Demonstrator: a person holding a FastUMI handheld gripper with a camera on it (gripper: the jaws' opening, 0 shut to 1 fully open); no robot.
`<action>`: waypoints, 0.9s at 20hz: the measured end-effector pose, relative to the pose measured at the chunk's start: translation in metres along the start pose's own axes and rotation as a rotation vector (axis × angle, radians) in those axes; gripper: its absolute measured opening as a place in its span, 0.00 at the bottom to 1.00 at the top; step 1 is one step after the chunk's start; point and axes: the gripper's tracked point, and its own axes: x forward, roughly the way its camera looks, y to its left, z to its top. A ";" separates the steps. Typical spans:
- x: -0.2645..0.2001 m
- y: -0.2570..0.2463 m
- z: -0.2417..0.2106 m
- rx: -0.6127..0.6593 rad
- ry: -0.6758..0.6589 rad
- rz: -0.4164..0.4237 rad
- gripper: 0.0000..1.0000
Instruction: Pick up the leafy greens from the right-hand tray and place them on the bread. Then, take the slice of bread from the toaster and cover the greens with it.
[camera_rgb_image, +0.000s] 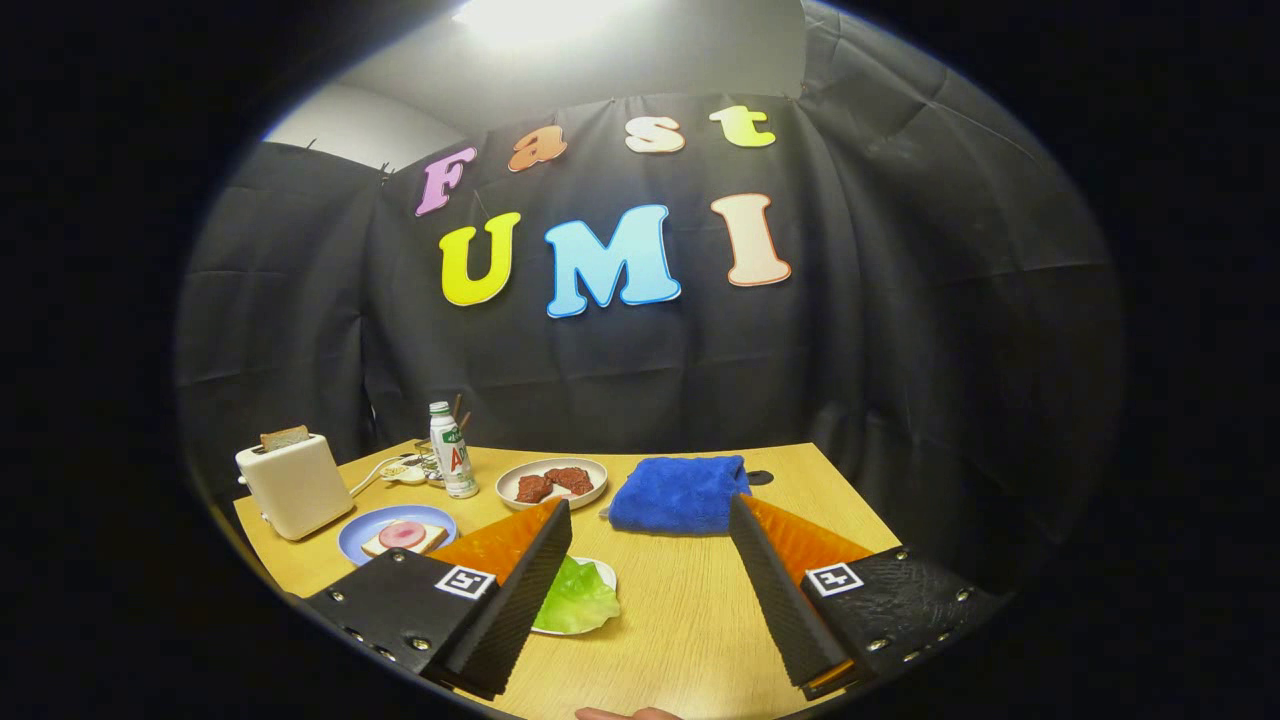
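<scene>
The gripper (650, 600) hung above the wooden table (690, 620) with its fingers spread wide and nothing between them, and by the look of it no step of the sandwich job had yet been done. The leafy greens (578, 598) lay untouched on their small white tray (603, 570), just inside the left finger and partly hidden behind it. The open slice of bread (405, 540), topped with a round of pink meat, sat bare of greens on a blue plate (355, 535) beyond that finger. The second slice (285, 437) stood upright in the slot of the white toaster (293, 485) behind the plate. The greens lay flat, their long axis seemingly running from the near side away toward the tray's far rim, though the finger hid too much to be sure. A bottle (452, 452), a plate of dark meat (552, 483) and a folded blue towel (680, 493) stood further back.
</scene>
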 end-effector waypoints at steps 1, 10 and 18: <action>0.000 0.001 0.000 0.000 -0.001 0.002 0.97; 0.011 0.017 -0.034 -0.011 0.125 -0.016 0.97; 0.030 0.042 -0.091 -0.066 0.287 0.012 0.97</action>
